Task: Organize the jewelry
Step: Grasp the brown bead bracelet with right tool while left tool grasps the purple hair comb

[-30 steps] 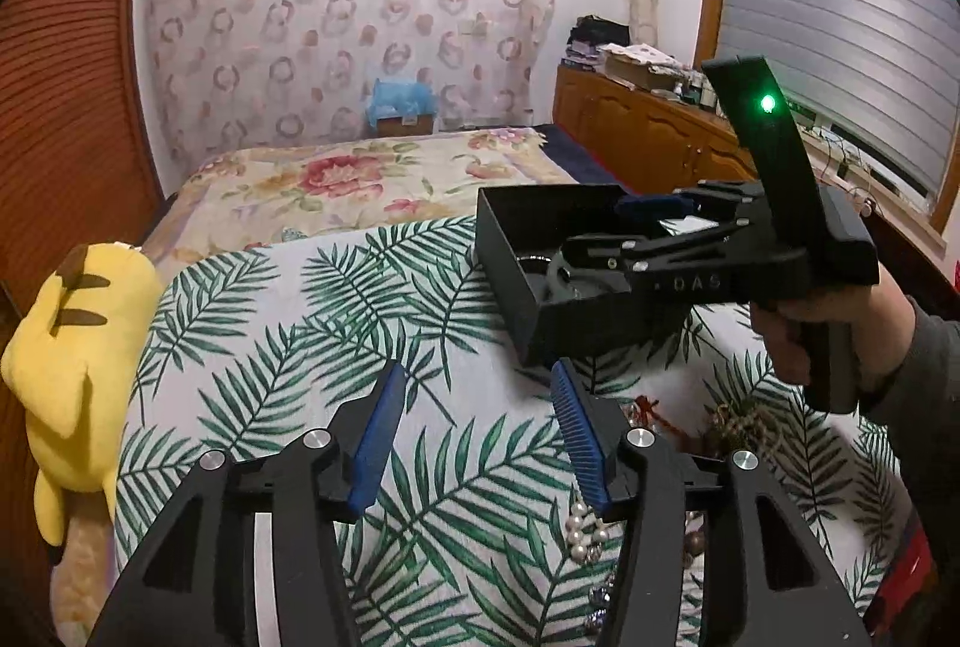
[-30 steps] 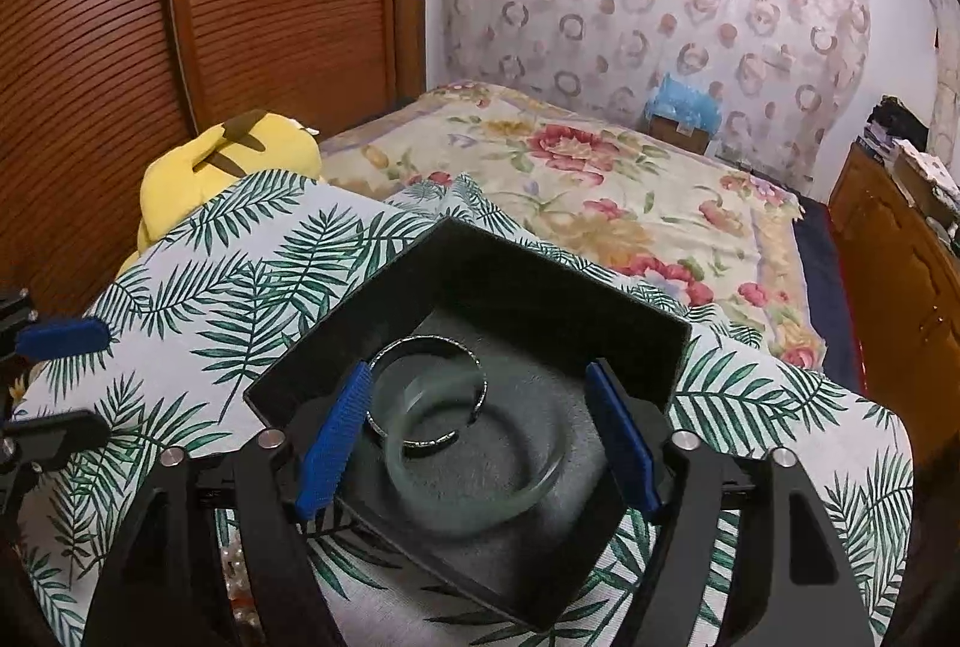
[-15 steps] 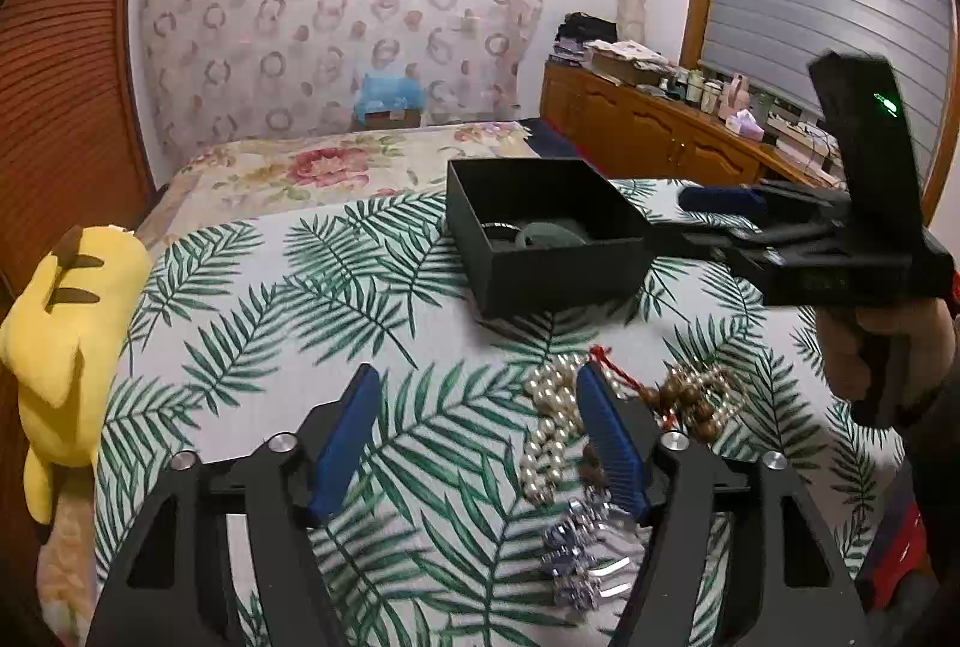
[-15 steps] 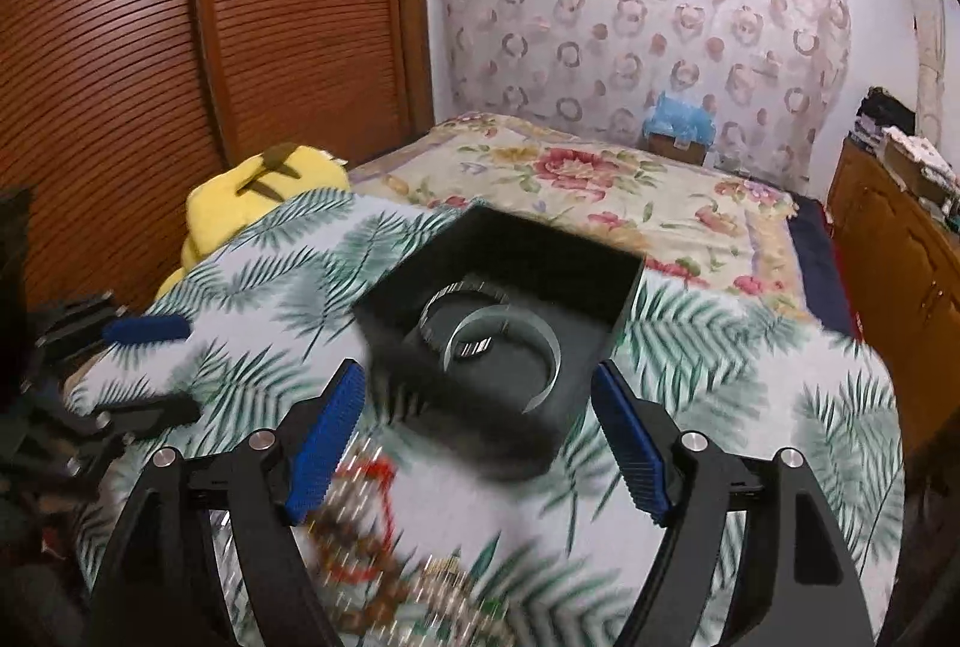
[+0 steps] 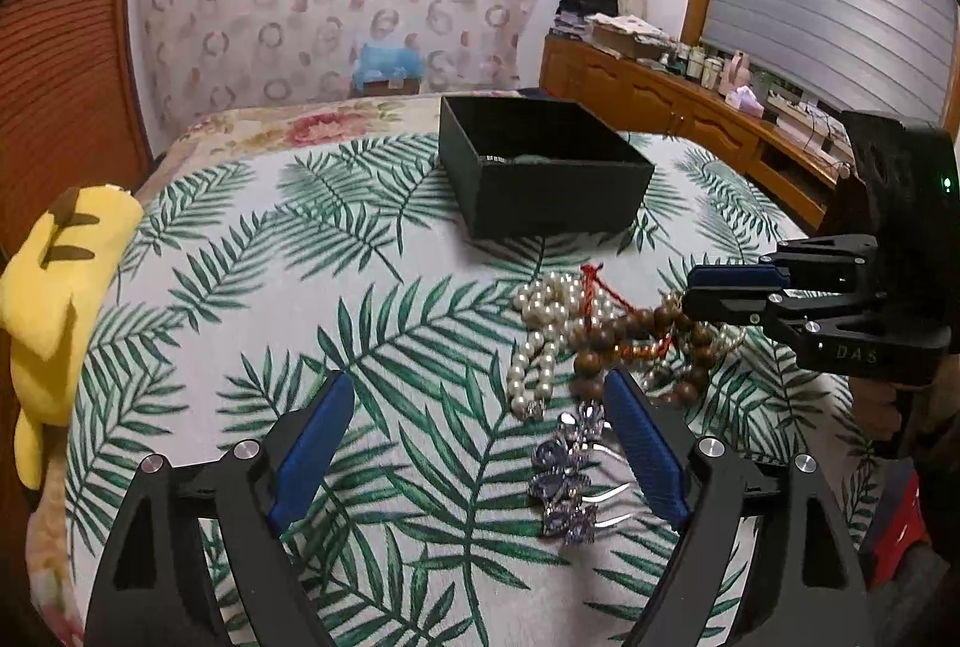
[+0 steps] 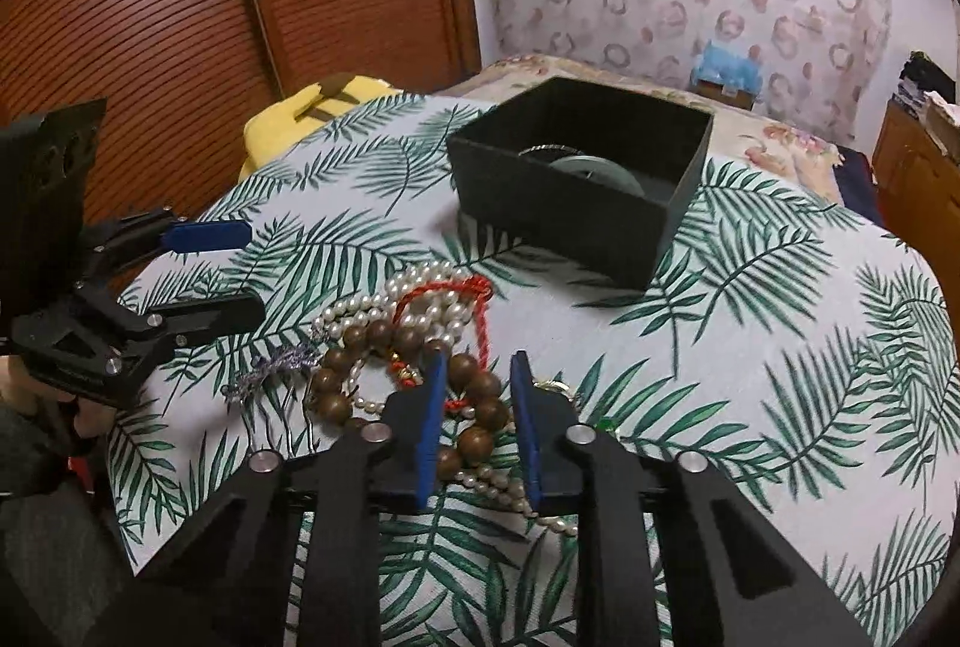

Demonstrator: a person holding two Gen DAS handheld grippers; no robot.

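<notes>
left claw (image 5: 480, 443) spread wide over the leaf-print tabletop (image 5: 252, 299), hairpin (image 5: 564, 485) just by its right finger, pearls (image 5: 540, 329) and wooden beads (image 6: 474, 407) tangled mid-table, right claw (image 6: 477, 407) partly closed around the beads, not clearly pinching, black box (image 6: 576, 191) behind holding bangles (image 6: 594, 170)

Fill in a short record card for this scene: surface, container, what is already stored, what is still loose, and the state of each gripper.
Surface: leaf-print cloth
Container: black box, open
Stored: green bangle, silver bangle
Loose: pearl strand, wooden beads, purple hair comb
Left gripper: open, empty
Right gripper: narrowed around wooden beads, grip unclear
</notes>
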